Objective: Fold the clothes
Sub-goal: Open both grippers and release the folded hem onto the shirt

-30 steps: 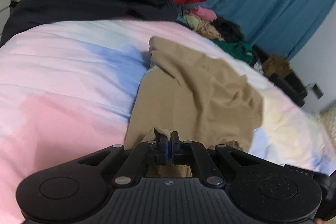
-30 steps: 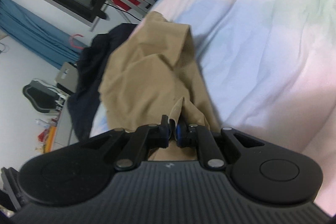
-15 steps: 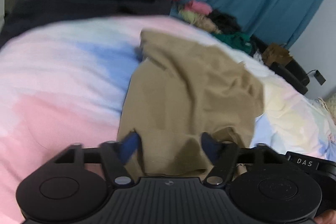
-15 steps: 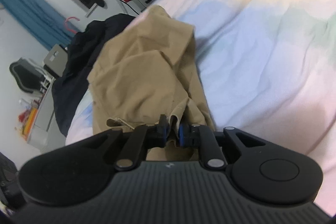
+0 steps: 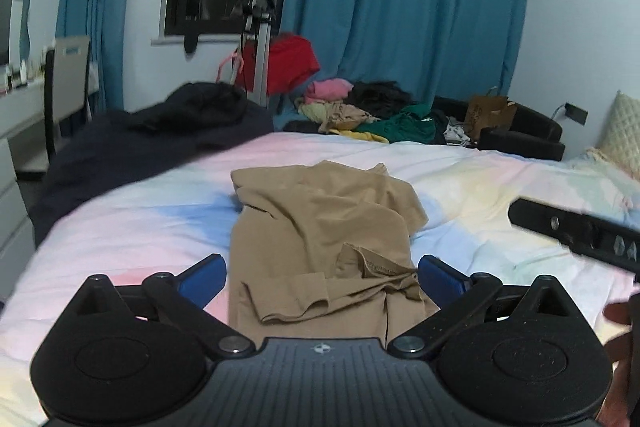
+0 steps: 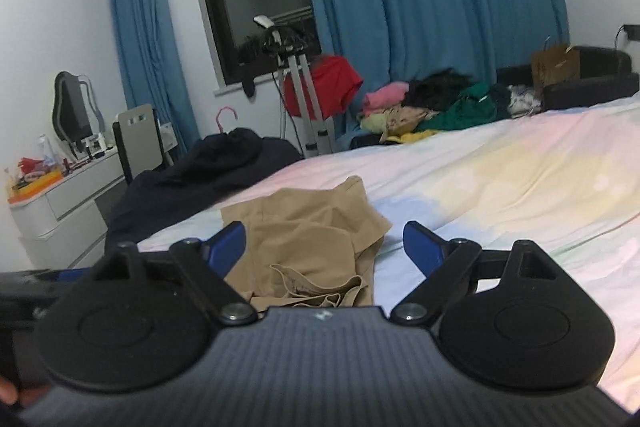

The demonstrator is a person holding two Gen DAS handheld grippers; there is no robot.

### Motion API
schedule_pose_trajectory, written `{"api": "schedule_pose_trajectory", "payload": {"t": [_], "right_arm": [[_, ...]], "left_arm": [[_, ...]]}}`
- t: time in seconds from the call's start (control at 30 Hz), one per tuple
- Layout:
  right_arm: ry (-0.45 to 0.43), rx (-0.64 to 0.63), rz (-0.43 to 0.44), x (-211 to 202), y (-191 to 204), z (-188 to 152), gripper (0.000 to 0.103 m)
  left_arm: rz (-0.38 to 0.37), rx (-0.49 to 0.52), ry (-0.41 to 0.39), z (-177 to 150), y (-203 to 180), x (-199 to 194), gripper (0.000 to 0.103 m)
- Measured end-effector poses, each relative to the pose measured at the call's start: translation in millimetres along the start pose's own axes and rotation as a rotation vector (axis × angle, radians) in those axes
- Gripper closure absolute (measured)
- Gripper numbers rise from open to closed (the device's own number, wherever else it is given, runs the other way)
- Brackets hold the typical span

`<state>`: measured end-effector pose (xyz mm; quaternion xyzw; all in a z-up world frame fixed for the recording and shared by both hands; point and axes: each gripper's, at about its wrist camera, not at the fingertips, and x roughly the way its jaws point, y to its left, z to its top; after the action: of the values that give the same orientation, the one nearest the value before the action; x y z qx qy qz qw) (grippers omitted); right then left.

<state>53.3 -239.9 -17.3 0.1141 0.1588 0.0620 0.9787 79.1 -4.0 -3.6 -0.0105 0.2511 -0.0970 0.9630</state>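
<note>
Both hand-held grippers let go of a tan garment on the bed

The left hand-held gripper (image 5: 322,277) and right hand-held gripper (image 6: 324,243) hang spread wide and empty, jaws having just been opening, nothing between them. Just beyond them the tan garment (image 5: 320,227) lies bunched on the pastel bed (image 5: 120,227). The next fold likely wants its rumpled near edge flattened first, then both corners pinched evenly.

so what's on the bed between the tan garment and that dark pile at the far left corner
Nothing: only bare pastel bedsheet separates the tan garment from the dark clothes pile. The left wrist view shows it best.
</note>
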Motion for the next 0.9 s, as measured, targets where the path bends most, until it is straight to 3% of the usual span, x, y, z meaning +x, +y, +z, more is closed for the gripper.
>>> {"api": "schedule_pose_trajectory", "payload": {"t": [0.37,0.57,0.73,0.87,0.9], "right_arm": [[-0.002,-0.034,0.013,-5.4,6.2,-6.1,0.016],[0.011,-0.039,0.006,2.3,6.2,-8.7,0.016],[0.018,-0.029,-0.007,7.8,3.8,-10.6,0.016],[-0.033,-0.061,-0.024,9.4,5.7,-15.8,0.016],[-0.049,-0.073,-0.023,9.2,6.4,-17.8,0.016]], "left_arm": [[-0.005,0.006,-0.062,-2.3,3.8,-19.0,0.000],[-0.052,-0.028,0.011,-12.6,6.1,2.4,0.000],[-0.041,0.003,-0.030,-20.0,2.5,5.4,0.000],[-0.015,0.008,-0.152,-34.8,0.4,-1.0,0.000],[-0.004,0.007,-0.151,-35.7,-0.4,-0.4,0.000]]}}
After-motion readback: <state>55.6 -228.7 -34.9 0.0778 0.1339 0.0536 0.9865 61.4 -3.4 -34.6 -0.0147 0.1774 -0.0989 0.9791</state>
